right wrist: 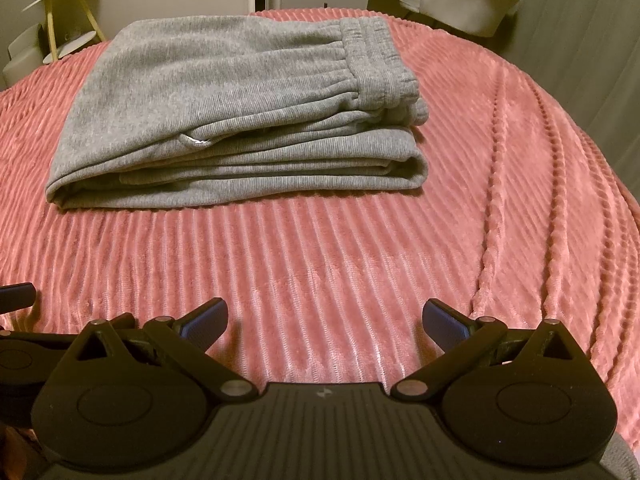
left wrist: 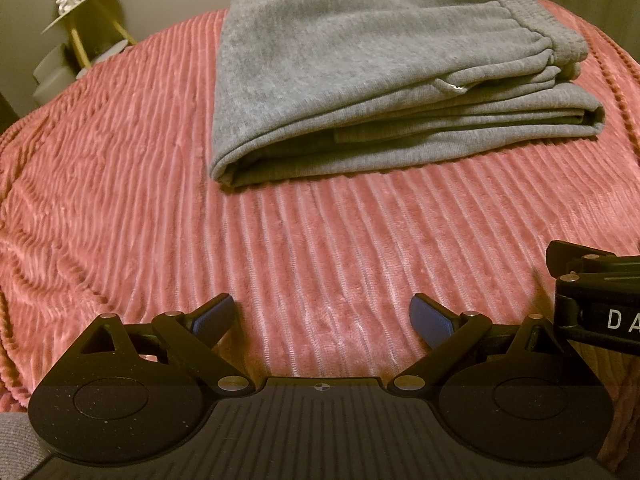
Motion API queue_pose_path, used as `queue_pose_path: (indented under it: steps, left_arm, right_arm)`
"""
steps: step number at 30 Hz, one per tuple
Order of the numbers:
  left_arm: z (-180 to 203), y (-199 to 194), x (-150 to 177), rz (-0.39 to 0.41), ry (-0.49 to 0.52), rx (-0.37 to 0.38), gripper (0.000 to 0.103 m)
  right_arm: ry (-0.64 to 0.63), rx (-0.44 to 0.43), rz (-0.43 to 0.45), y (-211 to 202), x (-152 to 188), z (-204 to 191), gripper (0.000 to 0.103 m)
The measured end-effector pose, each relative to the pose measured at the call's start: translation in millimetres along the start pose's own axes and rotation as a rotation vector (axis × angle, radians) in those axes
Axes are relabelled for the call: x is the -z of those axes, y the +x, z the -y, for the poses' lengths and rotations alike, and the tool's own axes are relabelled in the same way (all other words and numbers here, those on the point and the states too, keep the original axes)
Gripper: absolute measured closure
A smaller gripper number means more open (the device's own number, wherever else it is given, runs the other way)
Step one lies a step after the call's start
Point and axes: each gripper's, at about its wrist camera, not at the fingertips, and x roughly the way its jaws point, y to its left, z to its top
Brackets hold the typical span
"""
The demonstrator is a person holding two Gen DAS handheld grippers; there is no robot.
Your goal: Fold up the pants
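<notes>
Pants (left wrist: 360, 80) lie folded on the pink blanket (left wrist: 120, 200). Left gripper (left wrist: 322, 316) and right gripper (right wrist: 324, 320) are both wide open, holding nothing, away from the pants.

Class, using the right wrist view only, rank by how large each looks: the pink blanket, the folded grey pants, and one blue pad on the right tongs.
1. Pink blanket, filling most of the frame.
2. Folded grey pants.
3. Blue pad, smallest even though nearest the camera.

pants (left wrist: 360, 68) on blanket (left wrist: 120, 200) | tools near edge, apart
</notes>
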Motion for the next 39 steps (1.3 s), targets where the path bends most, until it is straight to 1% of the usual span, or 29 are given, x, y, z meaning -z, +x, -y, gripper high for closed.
queue_pose_path:
  steps: [33,39]
  left_arm:
    - [0.0,-3.0,1.3,0.006,0.026,-0.012,0.005]
    - [0.8,-6.4,3.3,0.030,0.049,-0.013,0.005]
  right_arm:
    - [0.002,0.006,-0.012,1.0,2.3,-3.8,0.000]
    - [-0.004,0.006,-0.014,2.1,2.8,-4.6,0.000]
